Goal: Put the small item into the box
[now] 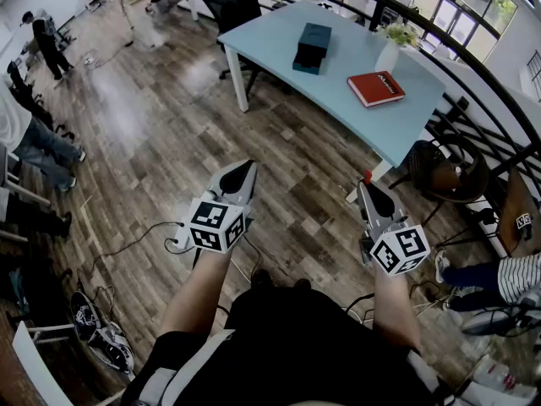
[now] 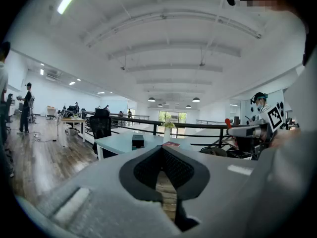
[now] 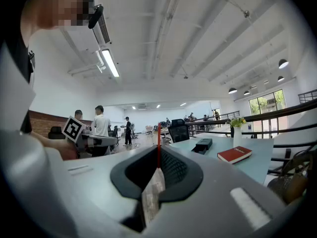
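A dark teal box (image 1: 311,47) lies on the light blue table (image 1: 338,100), well ahead of both grippers; it also shows as the box (image 2: 137,141) and the box (image 3: 203,145). My right gripper (image 1: 368,184) is shut on a thin red small item (image 1: 368,176), which sticks up from its closed tips as a red stick (image 3: 158,138) in the right gripper view (image 3: 158,151). My left gripper (image 1: 248,167) is held over the wooden floor, tips together with nothing between them (image 2: 162,148). Both grippers are at waist height, short of the table.
A red book (image 1: 376,88) and a white vase with flowers (image 1: 390,51) share the table. A black railing (image 1: 473,100) runs behind it. A black office chair (image 1: 232,2) stands at the far side. Cables (image 1: 144,235) cross the floor. People stand at left; someone sits at right (image 1: 499,277).
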Tool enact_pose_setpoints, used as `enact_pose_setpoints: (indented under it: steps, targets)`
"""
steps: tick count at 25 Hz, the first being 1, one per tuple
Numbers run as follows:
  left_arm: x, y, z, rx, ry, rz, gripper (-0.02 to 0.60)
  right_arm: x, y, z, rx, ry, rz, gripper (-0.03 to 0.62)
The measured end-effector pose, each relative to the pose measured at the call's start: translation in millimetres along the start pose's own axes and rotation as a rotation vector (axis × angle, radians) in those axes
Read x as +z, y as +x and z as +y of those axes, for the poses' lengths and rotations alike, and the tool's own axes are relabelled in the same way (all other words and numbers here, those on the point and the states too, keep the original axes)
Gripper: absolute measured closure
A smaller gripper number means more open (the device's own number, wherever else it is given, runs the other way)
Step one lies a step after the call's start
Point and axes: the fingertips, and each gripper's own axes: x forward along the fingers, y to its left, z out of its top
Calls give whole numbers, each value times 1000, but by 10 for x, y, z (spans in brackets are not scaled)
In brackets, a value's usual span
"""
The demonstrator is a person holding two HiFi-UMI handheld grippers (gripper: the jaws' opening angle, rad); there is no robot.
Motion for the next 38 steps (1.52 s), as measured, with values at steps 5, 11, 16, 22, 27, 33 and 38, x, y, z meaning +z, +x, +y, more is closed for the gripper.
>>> enact_pose_setpoints:
  steps: [5, 11, 16, 22, 27, 33, 38]
  targets:
    - [89, 2, -15, -30, 6, -17, 575, 69, 69, 77, 13, -17, -6, 582]
    - [157, -75, -12, -66, 16, -31, 575, 97, 128, 127, 7, -15, -9, 582]
    - [143, -155, 217, -53, -1, -22, 574, 115, 244, 266, 21, -10, -6, 582]
    - [44, -264, 442, -72, -35, -11, 574, 65, 388, 454, 21, 71, -19, 580]
    - [-26, -321, 480, -117, -32, 9, 574, -3, 493, 636, 20, 115, -27, 579]
    - [-125, -198, 659, -124, -66, 21, 574, -70, 727, 687, 45, 148, -4, 579]
    - [-169, 128, 787, -117, -72, 42, 574, -125, 1072, 404, 51, 198, -8, 579]
